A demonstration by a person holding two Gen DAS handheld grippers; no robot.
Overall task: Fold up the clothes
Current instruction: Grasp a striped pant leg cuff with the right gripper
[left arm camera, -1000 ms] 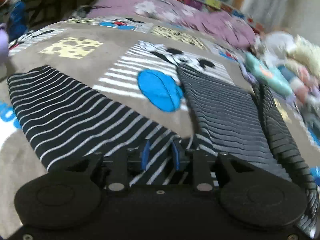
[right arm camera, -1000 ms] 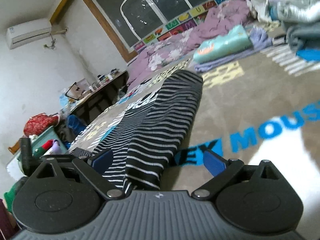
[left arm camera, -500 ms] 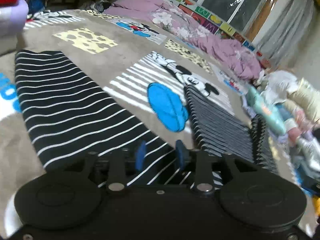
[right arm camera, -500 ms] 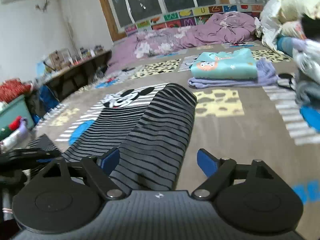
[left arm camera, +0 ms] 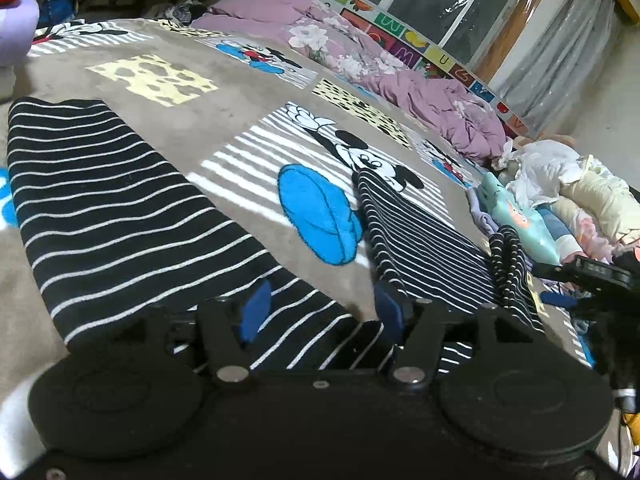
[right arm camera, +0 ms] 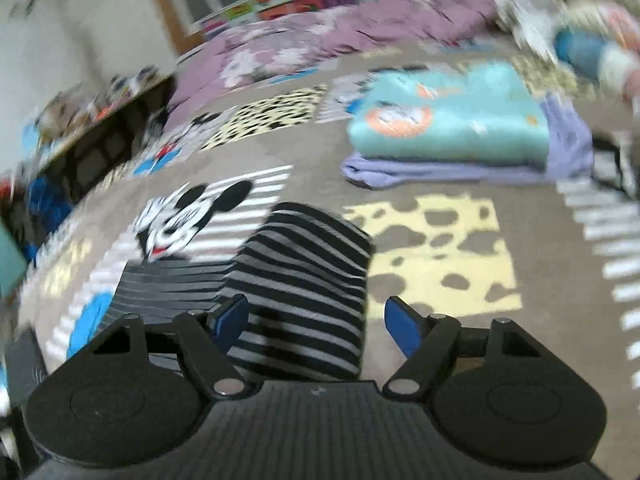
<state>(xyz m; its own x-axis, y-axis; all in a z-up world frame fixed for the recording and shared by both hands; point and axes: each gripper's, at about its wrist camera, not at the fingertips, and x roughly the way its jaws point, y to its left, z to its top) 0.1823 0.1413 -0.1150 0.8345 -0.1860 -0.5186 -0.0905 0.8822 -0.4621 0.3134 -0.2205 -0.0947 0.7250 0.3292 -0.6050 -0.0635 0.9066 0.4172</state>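
Left gripper (left arm camera: 320,312) jaws opening (unclamped) — over striped garment (left arm camera: 120,208).

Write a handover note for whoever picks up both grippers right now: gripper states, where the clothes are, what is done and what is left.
Left gripper: jaws opening over the striped garment, which lies below them, not pinched.
Right gripper: jaws closing, pads not yet pressing; the folded-over striped leg lies between them.
The striped garment lies spread on the cartoon blanket, its two long parts splayed apart.
Done: a teal top and a lilac piece lie folded and stacked further back.
Left: finish folding the striped garment, then the loose pile at the right, probably.
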